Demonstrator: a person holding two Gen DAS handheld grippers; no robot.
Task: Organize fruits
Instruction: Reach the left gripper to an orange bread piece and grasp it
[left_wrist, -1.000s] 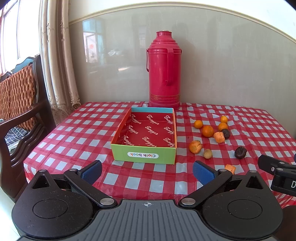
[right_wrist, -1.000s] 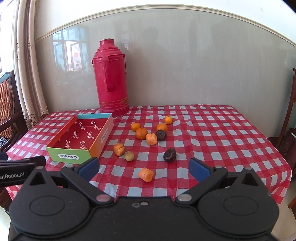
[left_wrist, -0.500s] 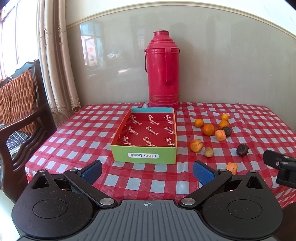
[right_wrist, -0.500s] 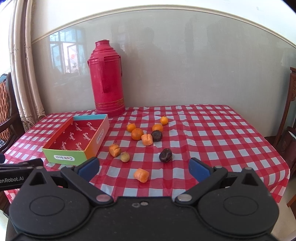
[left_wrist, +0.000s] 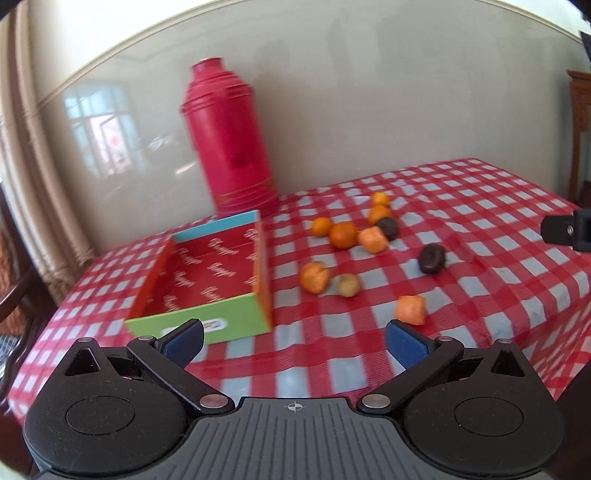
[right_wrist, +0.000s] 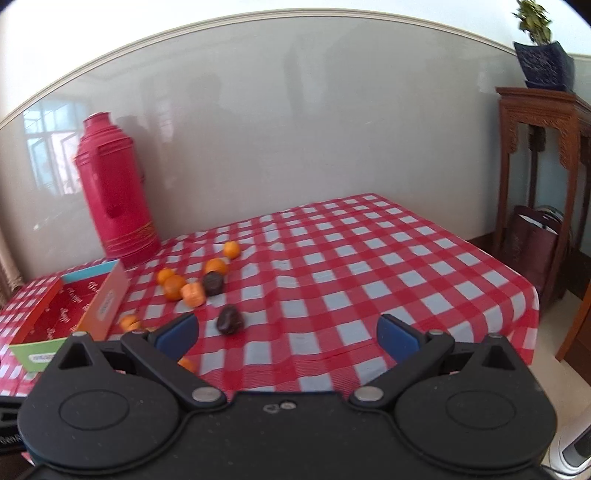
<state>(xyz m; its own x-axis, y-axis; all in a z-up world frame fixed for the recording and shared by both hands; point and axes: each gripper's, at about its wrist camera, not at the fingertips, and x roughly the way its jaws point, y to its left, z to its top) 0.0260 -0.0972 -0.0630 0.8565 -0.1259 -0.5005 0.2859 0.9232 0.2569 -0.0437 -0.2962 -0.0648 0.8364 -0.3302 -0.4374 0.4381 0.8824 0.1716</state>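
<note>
A: Are the fingers apart?
B: Yes, on both the left gripper and right gripper, nothing between them.
A: The fruits?
B: Scattered ahead of the left fingers; box beyond its left finger, flask farthest.

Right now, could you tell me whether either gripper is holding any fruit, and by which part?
Nothing is held. The left gripper and right gripper are both open and empty; the fruits, such as the dark one, lie on the tablecloth.

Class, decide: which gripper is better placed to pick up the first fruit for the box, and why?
Probably the left gripper: open, with the nearest orange piece just beyond its right finger and the box beside. The right gripper faces mostly bare tablecloth.
</note>
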